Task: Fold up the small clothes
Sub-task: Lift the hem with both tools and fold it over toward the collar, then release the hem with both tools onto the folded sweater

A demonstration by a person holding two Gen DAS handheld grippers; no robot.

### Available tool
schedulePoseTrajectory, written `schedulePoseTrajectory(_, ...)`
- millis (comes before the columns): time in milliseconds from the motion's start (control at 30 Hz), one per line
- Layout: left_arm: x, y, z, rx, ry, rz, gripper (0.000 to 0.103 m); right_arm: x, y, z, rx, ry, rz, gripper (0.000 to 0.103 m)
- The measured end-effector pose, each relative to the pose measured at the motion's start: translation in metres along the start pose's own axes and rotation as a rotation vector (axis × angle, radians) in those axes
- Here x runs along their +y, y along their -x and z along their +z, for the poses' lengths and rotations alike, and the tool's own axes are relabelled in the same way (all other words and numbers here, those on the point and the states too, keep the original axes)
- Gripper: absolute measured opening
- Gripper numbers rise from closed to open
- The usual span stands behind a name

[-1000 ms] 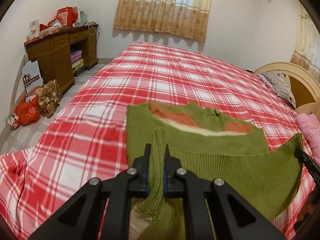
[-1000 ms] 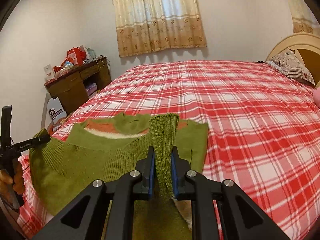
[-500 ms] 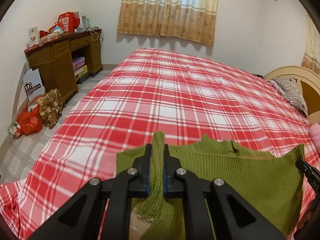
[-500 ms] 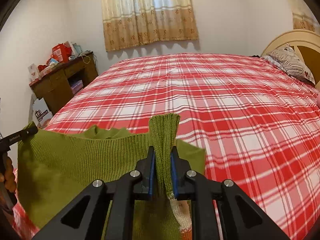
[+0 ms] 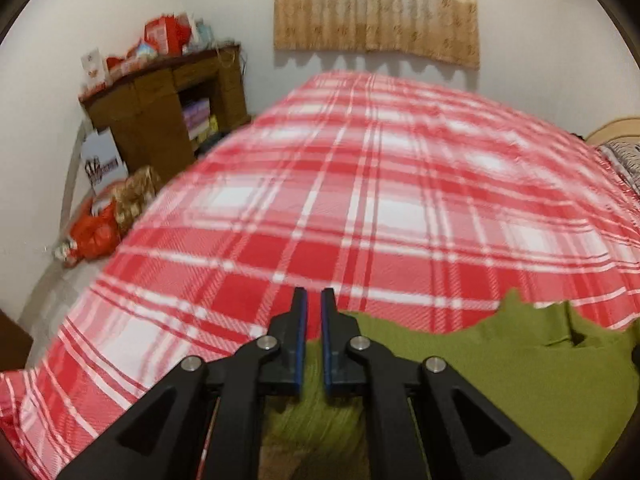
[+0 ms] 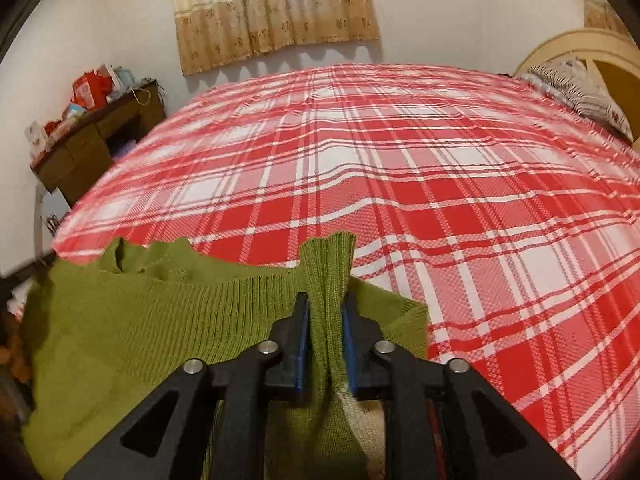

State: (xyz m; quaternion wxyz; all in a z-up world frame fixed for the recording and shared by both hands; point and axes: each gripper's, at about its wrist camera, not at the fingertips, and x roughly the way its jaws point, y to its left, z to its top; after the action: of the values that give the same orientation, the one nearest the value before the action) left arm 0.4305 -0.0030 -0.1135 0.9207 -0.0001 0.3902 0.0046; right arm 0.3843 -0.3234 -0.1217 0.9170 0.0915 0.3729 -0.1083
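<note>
Near the front edge of the red plaid bed [image 6: 400, 168]: a green knit sweater [image 6: 140, 320], spread flat with its ribbed hem doubled over toward the neckline. Reaches across the lower left of the right wrist view and the lower right of the left wrist view.

At the right gripper [image 6: 325, 300]: jaws just been opening, now parted a little. Between them, an upright fold of the ribbed hem, poking out past the tips. Fills the width near the tips, hangs slack lower down with gaps to both blue pads. No firm pinch.

At the left gripper [image 5: 311, 294]: jaws all but closed, only a narrow slit. No cloth past the tips, just plaid beyond. Blurred green lower in the slit; cannot tell whether any knit is pinched there.

Behind the bed: a beige curtain [image 6: 272, 12]. At far right, a patterned pillow [image 6: 580, 92].
</note>
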Motion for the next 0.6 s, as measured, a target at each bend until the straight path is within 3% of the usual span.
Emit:
schedulePoseTrajectory(67,0.006,-0.003,0.002,0.016,0.018,-0.009,0.007,-0.008,0.000,-0.001,0.016,-0.039,0.006,0.040)
schedulePoseTrajectory(233,0.011,0.013,0.001,0.013,0.004,-0.075,0.007,-0.040,0.060,-0.017,-0.121,-0.194,-0.007,0.041)
schedulePoseTrajectory(333,0.014,0.042,-0.003,-0.009,-0.032,-0.101,0.008,-0.042,0.100,-0.038,-0.120,-0.161,0.001,0.041)
schedulePoseTrajectory(400,0.016,0.074,-0.017,-0.037,-0.079,-0.136,0.014,-0.036,0.121,-0.057,-0.105,-0.108,0.008,0.041)
schedulePoseTrajectory(467,0.018,0.096,-0.034,-0.046,-0.117,-0.157,0.028,-0.027,0.135,-0.079,-0.088,-0.070,0.017,0.041)
schedulePoseTrajectory(600,0.020,0.134,-0.079,-0.050,-0.137,-0.204,0.036,-0.014,0.138,-0.112,-0.038,-0.050,0.033,0.041)
